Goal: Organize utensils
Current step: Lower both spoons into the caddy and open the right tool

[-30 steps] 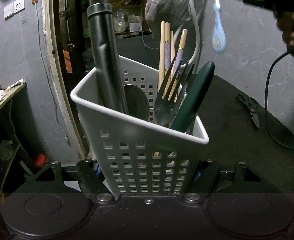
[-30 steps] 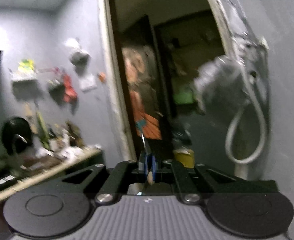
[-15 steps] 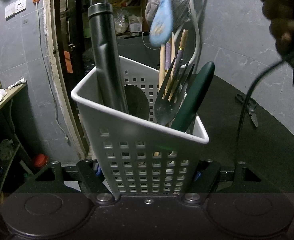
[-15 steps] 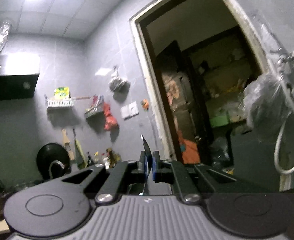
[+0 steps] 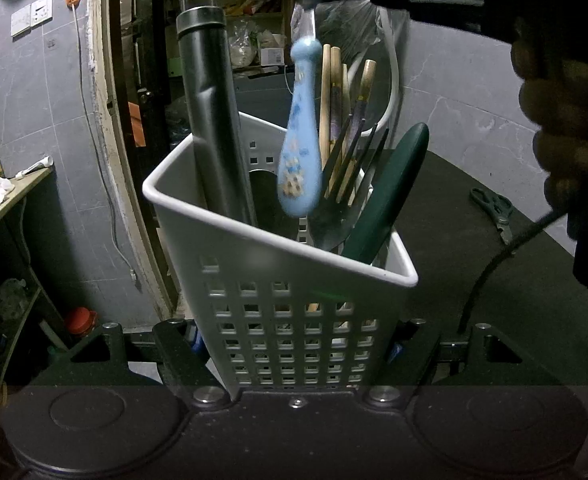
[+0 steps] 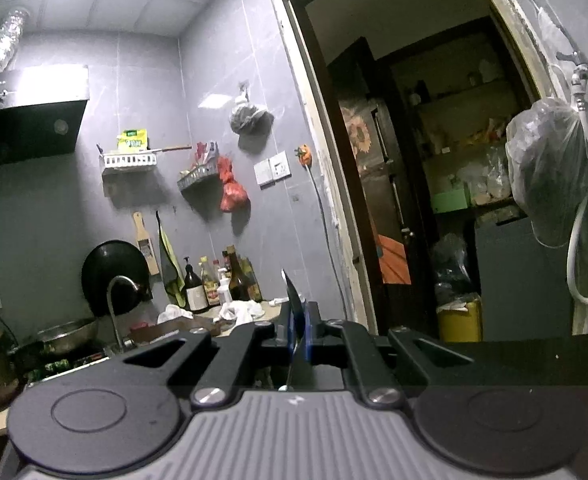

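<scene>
Steel tube handle [image 5: 213, 120] with a hanging loop leans at the left of the white perforated caddy [image 5: 289, 320], which fills the left wrist view. The left gripper [image 5: 296, 354] is clamped against the caddy's lower walls, one finger on either side, so it holds the basket steady. Behind the tube a dark ladle bowl [image 5: 265, 196] sits low inside. Next along, a light blue patterned handle [image 5: 300, 160] hangs bulb-end down over the caddy's opening, its tip level with or just below the near rim; whether it touches anything inside cannot be told. The right gripper [image 5: 310, 0] pinches this utensil by its thin metal end from above, jaws nearly together; in the right wrist view that metal sliver [image 6: 296, 320] stands edge-on between the blue pads [image 6: 291, 326]. To its right stand wooden chopsticks [image 5: 328, 112], a fork [image 5: 346, 184] with tines up, and a dark green handle [image 5: 386, 200] leaning outward. Scissors [image 5: 494, 212] lie on the dark tabletop [image 5: 474, 272] well to the right.

The blue piece looks light and rigid, its glazed or plastic handle probably slick, the weight low. Gripping the flat metal gives a firm hold but lets it swing, so a slow, straight drop into the gap between tube and chopsticks seems wise.
</scene>
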Action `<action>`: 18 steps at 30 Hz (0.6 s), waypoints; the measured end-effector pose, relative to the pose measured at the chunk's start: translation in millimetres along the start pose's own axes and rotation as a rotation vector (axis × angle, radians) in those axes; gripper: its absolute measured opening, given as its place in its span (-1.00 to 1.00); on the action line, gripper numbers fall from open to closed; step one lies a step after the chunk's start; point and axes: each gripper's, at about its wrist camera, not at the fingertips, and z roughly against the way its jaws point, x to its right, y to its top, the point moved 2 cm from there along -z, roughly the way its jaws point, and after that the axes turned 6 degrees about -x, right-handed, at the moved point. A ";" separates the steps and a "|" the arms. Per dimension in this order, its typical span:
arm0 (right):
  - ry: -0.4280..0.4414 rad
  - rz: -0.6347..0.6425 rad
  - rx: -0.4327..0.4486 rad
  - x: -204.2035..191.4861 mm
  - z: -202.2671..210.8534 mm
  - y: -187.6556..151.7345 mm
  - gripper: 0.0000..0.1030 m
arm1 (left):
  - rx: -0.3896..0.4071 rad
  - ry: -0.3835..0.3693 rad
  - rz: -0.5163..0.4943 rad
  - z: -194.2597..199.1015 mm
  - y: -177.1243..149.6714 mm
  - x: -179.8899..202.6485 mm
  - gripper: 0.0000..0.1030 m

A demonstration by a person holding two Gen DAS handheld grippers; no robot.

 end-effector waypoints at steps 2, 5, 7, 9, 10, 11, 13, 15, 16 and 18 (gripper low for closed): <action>-0.006 0.006 -0.011 -1.5 -0.9 -3.9 -0.88 | 0.000 0.000 0.000 0.0 -0.1 -0.1 0.48; -0.008 0.013 -0.023 -3.1 -1.1 -9.1 -0.88 | 0.000 0.001 -0.001 0.0 0.0 0.1 0.48; -0.009 0.012 -0.030 -3.7 -1.6 -12.0 -0.88 | 0.001 0.001 -0.002 1.1 0.5 0.9 0.48; -0.009 0.011 -0.036 -4.3 -2.5 -13.6 -0.88 | 0.001 0.000 -0.004 1.6 1.0 1.3 0.48; -0.010 0.010 -0.039 -4.5 -2.8 -14.6 -0.88 | 0.002 0.000 -0.004 2.2 1.3 1.5 0.48; -0.009 0.009 -0.042 -4.7 -3.4 -14.9 -0.88 | 0.002 0.000 -0.005 2.2 1.6 1.8 0.48; -0.009 0.009 -0.047 -4.5 -3.4 -16.0 -0.88 | 0.003 0.000 -0.006 2.6 1.7 2.0 0.48; -0.010 0.012 -0.051 -5.0 -3.2 -18.0 -0.88 | 0.003 -0.001 -0.006 2.7 1.6 1.9 0.48; -0.010 0.013 -0.054 -5.4 -3.6 -18.5 -0.87 | 0.003 -0.001 -0.007 2.6 1.7 1.9 0.48; -0.008 0.017 -0.061 -6.4 -4.0 -20.0 -0.87 | 0.003 -0.002 -0.006 2.3 1.6 1.3 0.48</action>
